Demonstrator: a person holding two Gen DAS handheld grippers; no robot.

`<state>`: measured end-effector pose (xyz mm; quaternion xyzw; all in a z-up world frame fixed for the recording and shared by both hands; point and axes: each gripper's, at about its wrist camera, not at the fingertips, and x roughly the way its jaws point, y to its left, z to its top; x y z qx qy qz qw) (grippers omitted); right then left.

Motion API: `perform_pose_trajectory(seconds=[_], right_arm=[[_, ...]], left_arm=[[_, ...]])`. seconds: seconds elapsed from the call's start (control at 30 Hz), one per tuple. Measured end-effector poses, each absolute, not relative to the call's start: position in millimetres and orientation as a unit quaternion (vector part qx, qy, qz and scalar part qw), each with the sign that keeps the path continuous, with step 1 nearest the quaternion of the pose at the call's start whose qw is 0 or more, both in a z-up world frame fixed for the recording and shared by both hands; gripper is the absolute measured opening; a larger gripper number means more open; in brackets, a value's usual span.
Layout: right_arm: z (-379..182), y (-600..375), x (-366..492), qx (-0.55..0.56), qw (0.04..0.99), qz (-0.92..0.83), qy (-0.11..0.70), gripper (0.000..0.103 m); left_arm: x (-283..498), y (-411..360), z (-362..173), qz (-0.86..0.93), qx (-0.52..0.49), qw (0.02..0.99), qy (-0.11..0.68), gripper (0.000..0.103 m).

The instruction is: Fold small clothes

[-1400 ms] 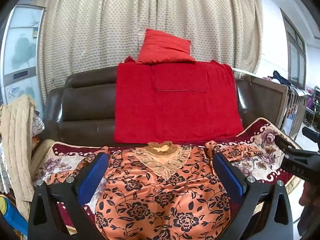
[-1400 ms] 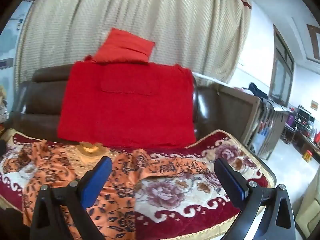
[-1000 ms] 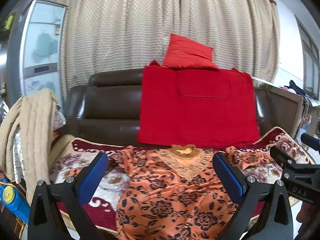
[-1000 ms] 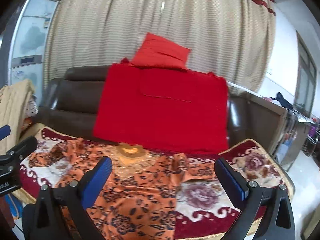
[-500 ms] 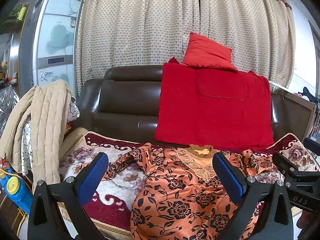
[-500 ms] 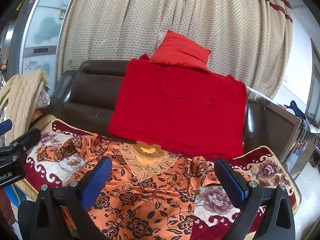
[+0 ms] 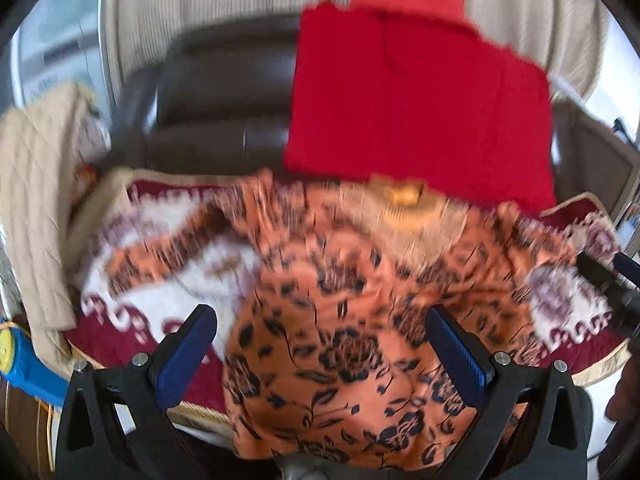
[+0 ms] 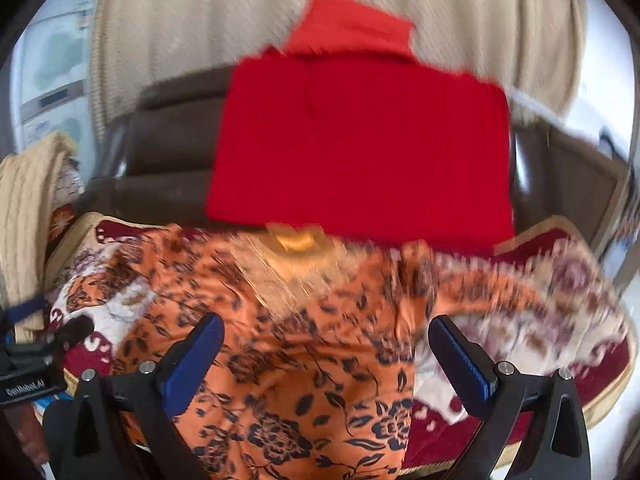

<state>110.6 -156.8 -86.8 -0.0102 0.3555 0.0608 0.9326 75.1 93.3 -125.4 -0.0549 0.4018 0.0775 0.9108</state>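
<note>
Your grippers, left [image 7: 320,346] and right [image 8: 326,354], jaws wide, have dropped nearer the blouse [image 7: 340,320]; red cloth [image 7: 416,120] at 12 o'clock.

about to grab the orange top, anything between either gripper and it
Nothing visible. The orange top lies spread on the sofa cover, straight ahead of the open left gripper and open right gripper.

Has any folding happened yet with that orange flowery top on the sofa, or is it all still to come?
It looks like the very start. The orange top lies spread out flat on the patterned sofa cover, sleeves out to both sides, with no fold visible. Nothing is in hand: the left tool and the right tool are both open and hold nothing. All the folding is left, sleeves first by my guess. The pictures are blurred.
</note>
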Motion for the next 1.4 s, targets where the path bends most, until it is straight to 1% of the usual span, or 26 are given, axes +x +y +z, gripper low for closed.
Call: perform_pose_trajectory(seconds=[0.07,0.17,0.33,0.57,0.7,0.83,0.97,1.07,1.13,1.17,1.2,1.23,1.3,1.4], right_arm=[[-111.3,-190.5,134.4,0.019,0.922,0.04,0.384,0.103],[-140.6,-244.5,167.3,0.059,0.908,0.003,0.414,0.103],[-176.2,-335.7,214.2,0.123,0.894,-0.044,0.428,0.103],[-210.4,-448.6,263.1,0.244,0.878,-0.085,0.402,0.103],[-237.3,-503.2,288.6,0.358,0.847,-0.098,0.38,0.103],[-260.7,-533.0,303.7,0.455,0.812,-0.104,0.352,0.103],[-285.9,-553.8,318.2,0.523,0.772,-0.121,0.341,0.095],[-287.1,-559.3,322.2,0.54,0.767,-0.141,0.317,0.093],[-288.9,-562.1,327.1,0.537,0.769,-0.146,0.315,0.079],[-293.2,-564.3,330.2,0.537,0.766,-0.148,0.321,0.067],[-296.1,-566.2,331.1,0.537,0.765,-0.152,0.323,0.045],[-301.4,-569.7,331.8,0.545,0.761,-0.146,0.322,0.034],[-307.8,-573.9,326.6,0.567,0.752,-0.135,0.308,0.027],[-301.2,-572.0,319.1,0.564,0.768,-0.106,0.285,0.026]], left_arm=[[87.6,92.5,-150.0,0.086,-0.057,0.9,0.423,0.103],[107.1,92.3,-167.6,0.096,-0.054,0.887,0.449,0.103],[138.8,82.7,-197.6,0.103,-0.034,0.871,0.479,0.103],[174.9,68.5,-241.2,0.111,0.001,0.846,0.522,0.103],[185.8,64.6,-260.0,0.115,0.012,0.833,0.542,0.103],[191.3,60.9,-278.0,0.113,0.019,0.82,0.56,0.103],[192.6,56.2,-283.1,0.116,0.029,0.819,0.562,0.103],[195.1,55.4,-283.3,0.115,0.026,0.816,0.566,0.103],[194.7,53.9,-284.0,0.114,0.022,0.818,0.564,0.103],[194.5,53.8,-283.9,0.113,0.02,0.819,0.562,0.103],[193.4,54.0,-283.2,0.113,0.019,0.821,0.559,0.103],[191.0,55.4,-286.2,0.11,0.016,0.824,0.555,0.103],[189.4,54.6,-289.3,0.107,0.019,0.826,0.553,0.103],[186.6,56.0,-287.1,0.1,0.019,0.82,0.563,0.103]])
